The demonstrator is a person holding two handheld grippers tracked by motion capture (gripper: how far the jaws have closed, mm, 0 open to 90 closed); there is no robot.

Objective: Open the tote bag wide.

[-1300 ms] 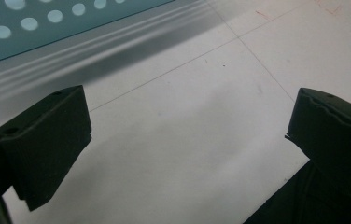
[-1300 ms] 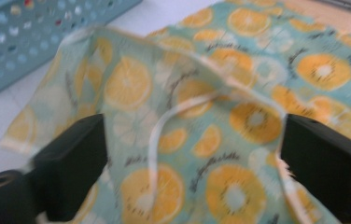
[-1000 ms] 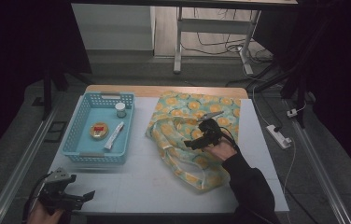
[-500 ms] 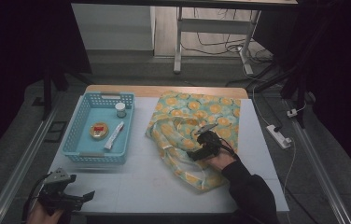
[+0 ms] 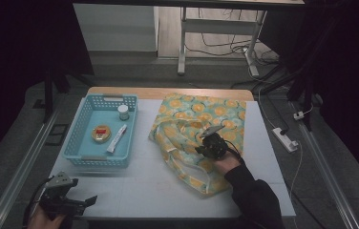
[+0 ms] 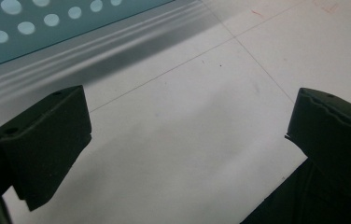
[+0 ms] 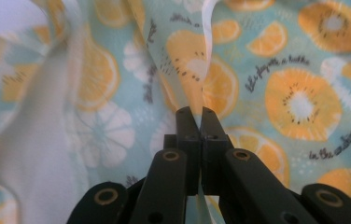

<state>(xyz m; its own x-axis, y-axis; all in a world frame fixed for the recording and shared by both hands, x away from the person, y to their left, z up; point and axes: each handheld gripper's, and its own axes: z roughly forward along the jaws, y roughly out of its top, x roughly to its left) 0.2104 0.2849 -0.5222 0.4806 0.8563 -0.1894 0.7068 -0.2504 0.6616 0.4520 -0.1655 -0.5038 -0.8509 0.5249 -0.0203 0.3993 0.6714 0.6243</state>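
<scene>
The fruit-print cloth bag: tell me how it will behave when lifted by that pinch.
The fruit-print cloth bag lies rumpled and folded, so it will probably drape limply from the right gripper, whose jaws have just closed on a thin fold. It looks light. Thin fabric may slip out if tugged hard.

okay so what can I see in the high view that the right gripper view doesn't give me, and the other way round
High view: the blue basket holding a small jar, a round tin and a tube, plus the left gripper near the table's front edge.

Right gripper view: a fold of cloth pinched between the closed jaws, and the script printed on it.

Both: the right gripper on the orange-slice patterned cloth.
</scene>
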